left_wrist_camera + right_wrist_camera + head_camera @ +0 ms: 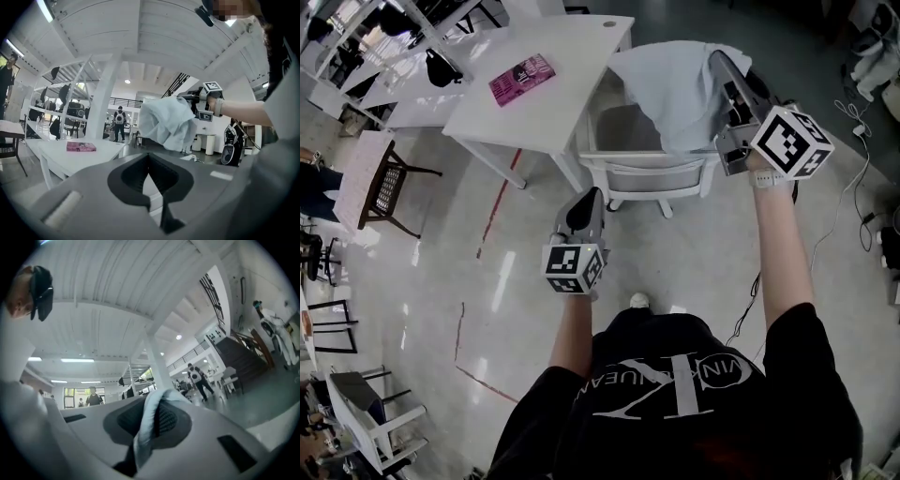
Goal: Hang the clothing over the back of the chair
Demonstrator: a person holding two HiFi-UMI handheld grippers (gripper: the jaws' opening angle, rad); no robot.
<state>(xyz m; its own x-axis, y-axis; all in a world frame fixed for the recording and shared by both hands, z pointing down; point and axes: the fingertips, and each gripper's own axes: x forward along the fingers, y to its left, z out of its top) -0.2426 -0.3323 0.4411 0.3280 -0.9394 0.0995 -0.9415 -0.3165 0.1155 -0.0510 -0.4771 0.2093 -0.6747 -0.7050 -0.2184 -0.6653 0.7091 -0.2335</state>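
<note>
Standing at the upper centre of the head view, a white table [534, 108] carries a magenta booklet [522, 78] whose print is too small to read. A white chair [649, 175] sits just beside it. Red tape lines [494, 214] cross the glossy pale floor [422, 281], and cables [855, 127] trail at the right edge. The right gripper [718, 60] has its fingers clamped on the pale blue clothing [675, 89], which hangs bunched over the chair at upper right. The left gripper [588, 200], mid-frame, has its fingers together on nothing.
</note>
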